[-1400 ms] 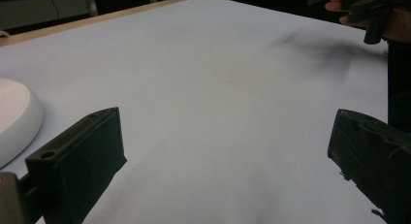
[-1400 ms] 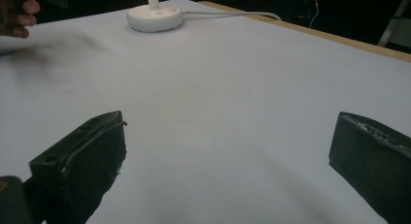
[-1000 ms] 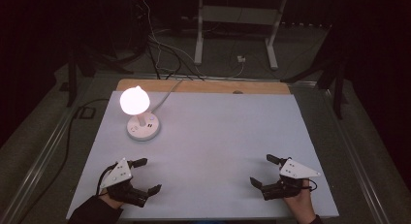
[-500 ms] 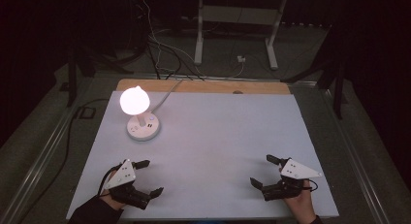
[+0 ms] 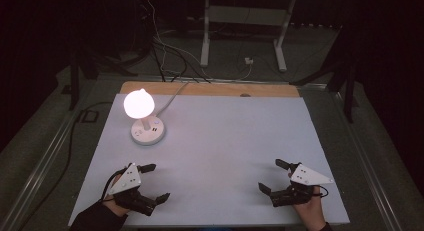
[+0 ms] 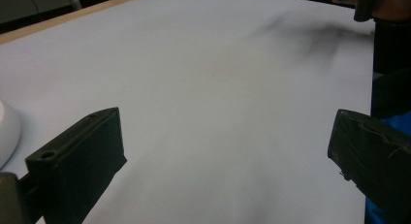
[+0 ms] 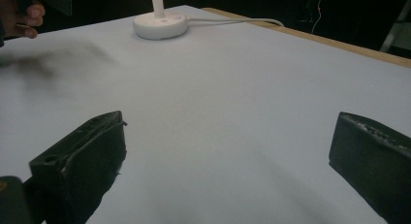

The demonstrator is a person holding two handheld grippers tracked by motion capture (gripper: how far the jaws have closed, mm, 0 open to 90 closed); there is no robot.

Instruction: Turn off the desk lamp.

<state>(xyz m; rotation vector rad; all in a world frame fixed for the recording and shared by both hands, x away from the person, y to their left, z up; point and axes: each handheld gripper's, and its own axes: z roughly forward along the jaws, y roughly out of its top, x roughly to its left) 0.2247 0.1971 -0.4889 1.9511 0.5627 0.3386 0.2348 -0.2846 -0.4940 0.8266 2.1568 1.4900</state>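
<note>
Both grippers parked wide open at the near edge, lamp lit and untouched.

Low in the high view, the left gripper (image 5: 152, 182) sits at lower left and the right gripper (image 5: 272, 176) at lower right, each with jaws spread well apart and nothing between them, a pose that reads as a resting stance with the working area left free. Between and beyond them the table (image 5: 235, 136) lies bare. The lamp (image 5: 142, 118) stands at upper left, well apart from both, its cord (image 5: 167, 98) running off the far edge, likely kept back for reach. The right gripper view puts the lamp's base (image 7: 160, 25) at top left.
</note>
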